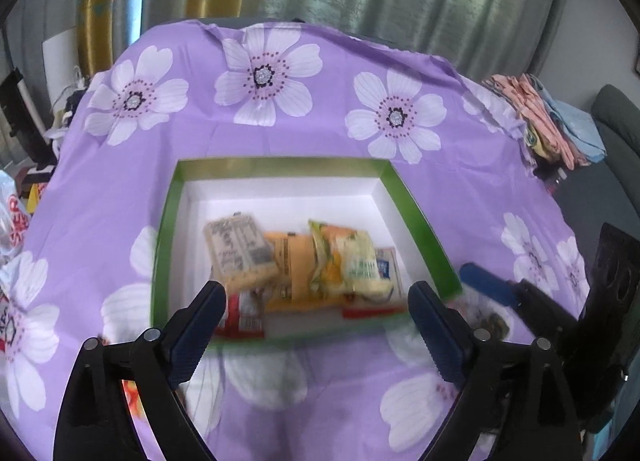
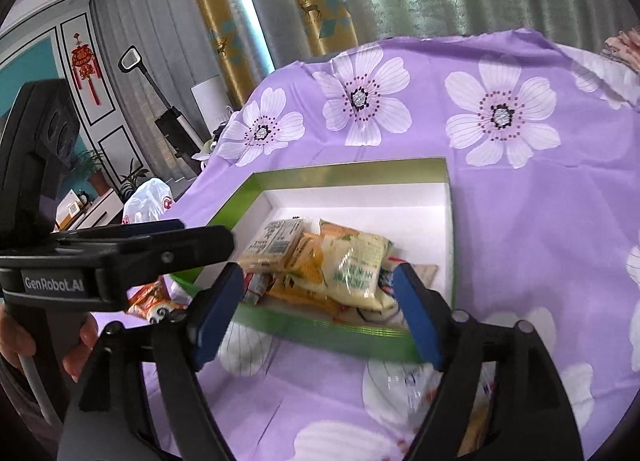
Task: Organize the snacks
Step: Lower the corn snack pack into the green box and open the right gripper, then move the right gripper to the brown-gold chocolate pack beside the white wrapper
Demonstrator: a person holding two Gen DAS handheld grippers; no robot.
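Right hand-held gripper [image 2: 320, 313] w/ blue pads spread wide, nothing between them, hovering over near edge of a green box [image 2: 352, 335] w/ white inside. Box sits on a desk under a purple flowered cloth [image 2: 540, 221] & holds a pile of snack packs [image 2: 320, 261], a pale yellow-green pack [image 2: 356, 269] on top. Left hand-held gripper [image 2: 160, 249] reaches in from the left, a hand [image 2: 80, 345] on its grip; more packets lie on the cloth outside the box, one orange-white packet [image 2: 152, 301] near the left corner.
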